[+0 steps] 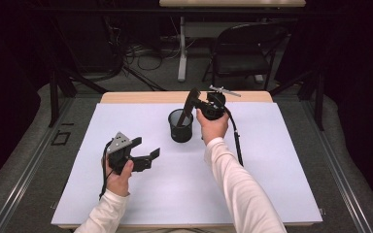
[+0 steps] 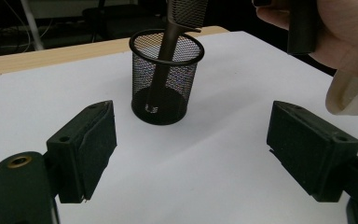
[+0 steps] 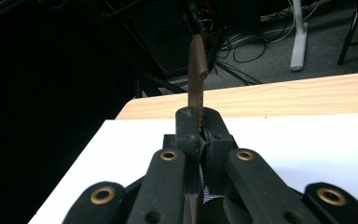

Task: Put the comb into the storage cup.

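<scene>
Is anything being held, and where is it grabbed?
The right gripper holds a comb by its toothed end, handle in the cup. The left gripper holds nothing.

A black folding chair [image 1: 245, 48] stands at one o'clock beyond the table [image 1: 145, 97]; cables [image 1: 141, 53] sprawl at eleven o'clock.

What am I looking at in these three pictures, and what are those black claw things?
A person sits at a white-covered table, holding hand-operated tongs in each hand; there is no robot arm. One picture looks down from above; the other two come from cameras riding on each tool. The left tongs hover open and empty. The right tongs are shut on a dark comb, whose handle stands inside a black mesh cup on the table.
</scene>
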`<state>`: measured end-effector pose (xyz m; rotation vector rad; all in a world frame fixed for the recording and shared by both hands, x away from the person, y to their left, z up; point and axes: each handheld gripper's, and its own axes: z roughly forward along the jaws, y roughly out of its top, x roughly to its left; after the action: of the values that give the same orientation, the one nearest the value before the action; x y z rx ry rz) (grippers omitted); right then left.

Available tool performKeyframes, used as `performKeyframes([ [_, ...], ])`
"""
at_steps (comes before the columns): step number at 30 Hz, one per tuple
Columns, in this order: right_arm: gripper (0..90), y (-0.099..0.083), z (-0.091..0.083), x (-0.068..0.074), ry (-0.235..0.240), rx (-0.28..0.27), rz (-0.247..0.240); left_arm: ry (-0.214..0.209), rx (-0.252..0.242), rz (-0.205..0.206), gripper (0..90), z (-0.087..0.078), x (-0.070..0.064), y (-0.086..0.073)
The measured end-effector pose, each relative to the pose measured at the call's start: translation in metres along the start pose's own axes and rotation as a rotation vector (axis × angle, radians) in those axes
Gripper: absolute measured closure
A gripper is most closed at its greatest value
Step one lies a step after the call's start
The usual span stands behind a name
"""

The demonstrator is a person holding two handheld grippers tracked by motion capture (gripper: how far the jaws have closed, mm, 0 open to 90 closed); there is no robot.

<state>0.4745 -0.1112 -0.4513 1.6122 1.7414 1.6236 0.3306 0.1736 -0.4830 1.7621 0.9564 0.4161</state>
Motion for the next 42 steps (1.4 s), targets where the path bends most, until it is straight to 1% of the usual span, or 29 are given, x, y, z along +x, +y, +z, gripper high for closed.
performKeyframes([
  [6, 88.0, -0.001, 0.001, 0.000, 0.000, 0.002, 0.001, 0.001, 0.000, -0.002, 16.0, 0.000, 0.000, 0.000],
  [11, 88.0, -0.002, 0.001, -0.003, 0.004, 0.000, 0.017, 0.002, 0.000, -0.002, 16.1, 0.000, 0.000, 0.000],
  [16, 88.0, -0.003, 0.000, -0.009, 0.008, -0.001, 0.043, 0.002, 0.002, 0.000, 16.1, 0.000, 0.000, 0.000],
  [20, 88.0, -0.003, 0.000, -0.015, 0.015, -0.001, 0.077, 0.002, 0.002, 0.000, 16.1, 0.000, 0.000, 0.000],
  [23, 88.0, -0.003, -0.001, -0.019, 0.020, 0.001, 0.086, 0.000, 0.003, 0.001, 16.0, 0.001, 0.000, 0.000],
  [31, 87.9, -0.003, -0.003, -0.028, 0.020, 0.010, 0.101, 0.000, 0.008, 0.004, 16.1, 0.002, 0.000, -0.001],
  [42, 87.8, -0.003, -0.003, -0.033, 0.019, 0.009, 0.112, 0.001, 0.014, -0.003, 16.1, 0.006, 0.001, -0.001],
])
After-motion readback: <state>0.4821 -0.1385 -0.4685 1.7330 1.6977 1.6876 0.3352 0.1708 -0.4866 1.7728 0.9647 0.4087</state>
